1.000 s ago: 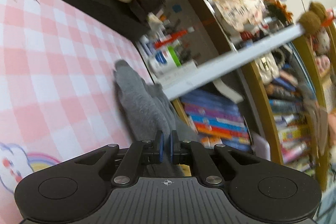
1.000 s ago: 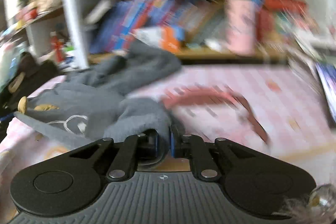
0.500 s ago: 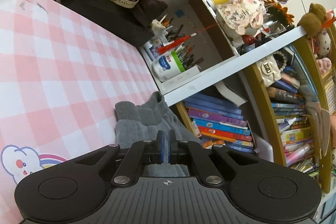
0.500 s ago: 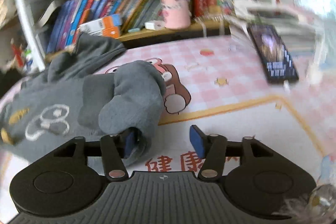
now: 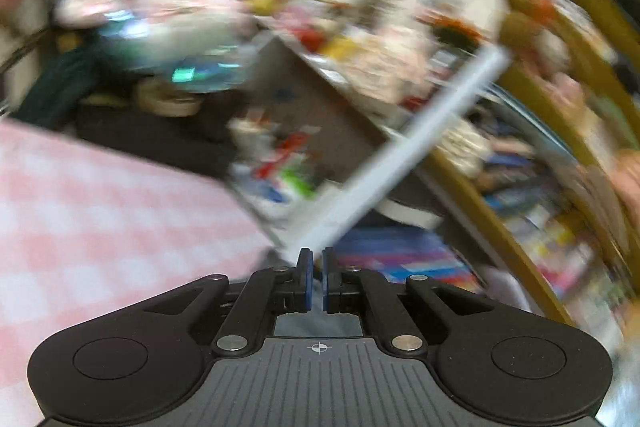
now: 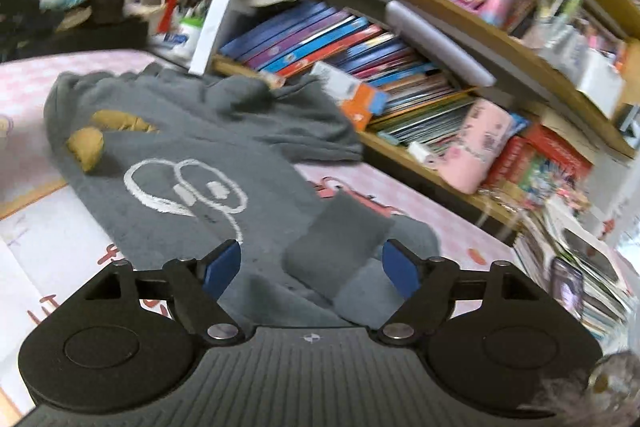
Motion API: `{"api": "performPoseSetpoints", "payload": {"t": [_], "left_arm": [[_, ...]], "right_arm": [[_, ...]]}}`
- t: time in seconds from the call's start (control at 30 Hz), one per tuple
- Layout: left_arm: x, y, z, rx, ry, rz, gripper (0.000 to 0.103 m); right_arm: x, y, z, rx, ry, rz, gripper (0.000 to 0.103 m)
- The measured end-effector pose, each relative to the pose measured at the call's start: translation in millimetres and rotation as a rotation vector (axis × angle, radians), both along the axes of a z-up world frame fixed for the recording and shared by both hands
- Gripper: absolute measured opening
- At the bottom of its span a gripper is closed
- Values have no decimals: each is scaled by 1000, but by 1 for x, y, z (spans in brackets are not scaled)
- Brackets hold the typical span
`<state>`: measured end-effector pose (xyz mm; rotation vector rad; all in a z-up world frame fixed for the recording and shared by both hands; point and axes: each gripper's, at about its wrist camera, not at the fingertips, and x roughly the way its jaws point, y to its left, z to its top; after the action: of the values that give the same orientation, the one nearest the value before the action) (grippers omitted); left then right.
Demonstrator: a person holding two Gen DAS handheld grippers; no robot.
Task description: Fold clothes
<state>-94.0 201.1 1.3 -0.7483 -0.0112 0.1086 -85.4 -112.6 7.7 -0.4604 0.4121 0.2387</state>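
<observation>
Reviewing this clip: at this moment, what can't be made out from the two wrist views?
- Left wrist view: motion blur smears the shelves; items there are unreadable.
- Left gripper: jaws nearly closed, but its body hides whatever lies between them, so any grip is unclear.
- Right wrist view: the open right gripper covers the near edge of the grey sweatshirt with white line drawing.
- Dark phone: too blurred to read.

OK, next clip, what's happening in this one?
A person with a hand-held gripper in each hand is folding a grey sweatshirt laid on a pink checked table cover beside a bookshelf. The right hand-held gripper is open just above a sleeve folded onto the body. The left hand-held gripper has its jaws nearly together; its view is motion-blurred, with a bit of grey fabric below the fingers, so whether it grips anything is unclear.
</observation>
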Motion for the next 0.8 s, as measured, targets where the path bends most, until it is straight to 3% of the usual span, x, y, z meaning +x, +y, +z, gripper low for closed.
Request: {"api": "performPoseSetpoints", "payload": {"t": [0.1,0.17,0.27,0.33,0.43,0.53,0.6,0.7,0.8], "left_arm": [[24,-3,-6,-31,92,-181,15],[38,-1,-14,-79,191,-236,31],[51,2,-27,-152,297,-284,33],[52,3,-30,-154,321,-279,34],[56,2,-31,-138,363,-268,47],[52,-1,-30,-129,364,-270,51],[51,-1,-31,-126,366,-270,52],[53,0,-30,-131,364,-264,52],[52,1,-31,-137,361,-255,53]], "right_arm": [[18,9,-7,-5,29,-21,73],[29,15,-12,-10,50,-39,71],[41,18,-21,-15,74,-48,71],[43,13,-19,-14,54,-86,68],[41,-15,-8,8,-36,-220,66],[26,-55,12,50,-162,-370,67],[12,-76,19,21,-242,-436,69],[0,-102,19,-53,-256,-498,70],[-9,-115,14,-42,-231,-517,70]]}}
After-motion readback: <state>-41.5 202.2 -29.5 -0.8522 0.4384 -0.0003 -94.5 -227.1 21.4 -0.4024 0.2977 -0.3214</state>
